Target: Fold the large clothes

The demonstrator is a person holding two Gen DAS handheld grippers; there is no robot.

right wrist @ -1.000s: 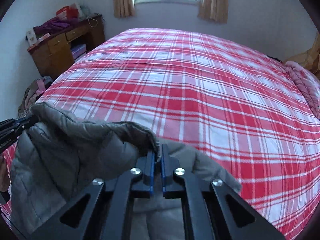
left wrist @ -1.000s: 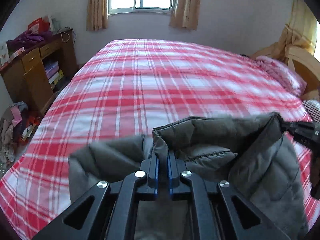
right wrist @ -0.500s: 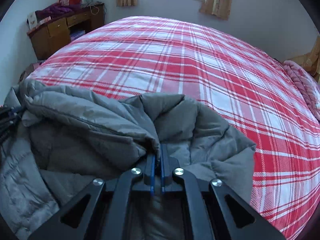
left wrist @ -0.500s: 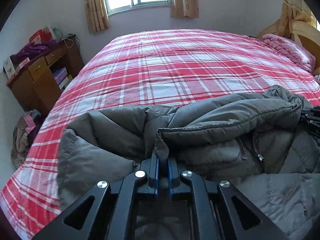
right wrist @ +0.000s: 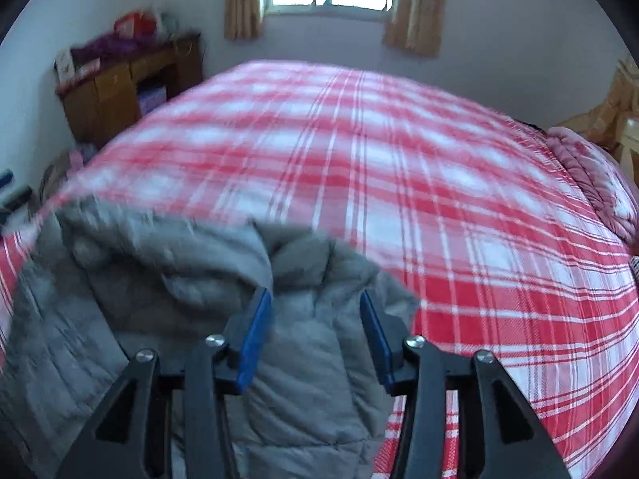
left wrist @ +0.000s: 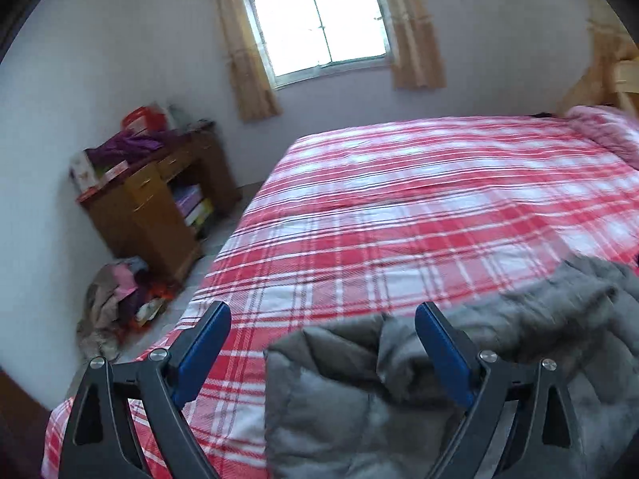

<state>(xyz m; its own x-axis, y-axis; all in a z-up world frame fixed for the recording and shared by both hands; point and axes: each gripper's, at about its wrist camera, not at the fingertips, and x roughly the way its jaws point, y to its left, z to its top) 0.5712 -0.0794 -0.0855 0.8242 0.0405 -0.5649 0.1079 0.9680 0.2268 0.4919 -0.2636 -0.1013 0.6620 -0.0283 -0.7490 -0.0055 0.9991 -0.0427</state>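
Where left view adds floor clothes pile [left wrist: 120,311]

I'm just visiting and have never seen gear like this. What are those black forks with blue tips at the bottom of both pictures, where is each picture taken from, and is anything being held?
There is no robot here. A person holds a hand-held grasping tool in each hand, and each tool carries a wide-angle camera looking forward along its two fingers. One picture comes from the left tool, the other from the right tool. The blue strips are the finger pads. In front lies a bed with a red and white plaid cover, and on its near edge a grey padded jacket, bunched up. Neither tool grips it now: the jaws of both are opening, with the jacket lying loose between and beneath them. Behind stand a wooden desk and a curtained window.
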